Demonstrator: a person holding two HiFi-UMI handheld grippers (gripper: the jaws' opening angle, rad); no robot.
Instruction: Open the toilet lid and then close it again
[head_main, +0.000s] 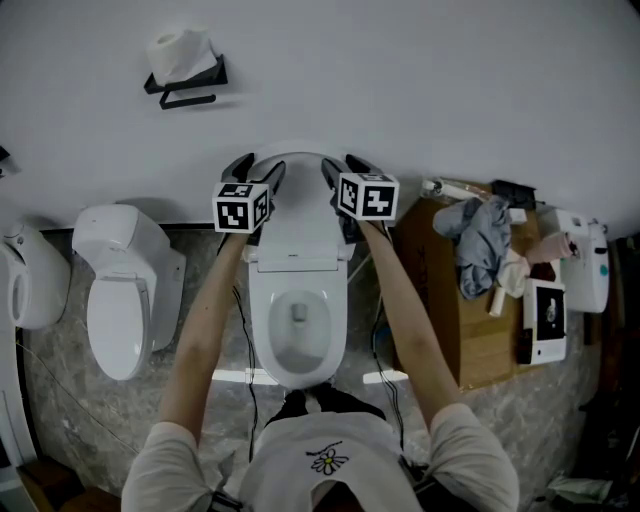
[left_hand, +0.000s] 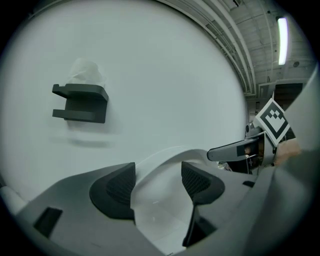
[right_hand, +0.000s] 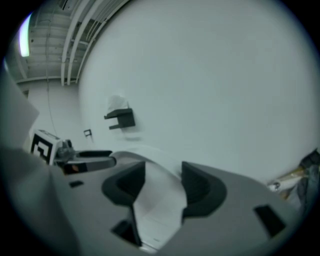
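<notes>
The white toilet (head_main: 298, 330) stands in the middle of the head view, its bowl showing. Its lid (head_main: 297, 215) is raised upright near the white wall. My left gripper (head_main: 258, 170) holds the lid's top left edge, and my right gripper (head_main: 343, 168) holds its top right edge. In the left gripper view the lid (left_hand: 165, 160) fills the gap between the dark pads of the left gripper (left_hand: 157, 182). The right gripper view shows the same: the lid (right_hand: 155, 205) runs between the pads of the right gripper (right_hand: 162, 185). Each gripper sees the other beyond the lid's rim.
A second toilet (head_main: 120, 300) with its lid down stands to the left. A black holder with a toilet roll (head_main: 185, 75) hangs on the wall above it. A wooden cabinet (head_main: 440, 310) with cloths (head_main: 485, 240) and bottles stands to the right. Cables trail on the floor.
</notes>
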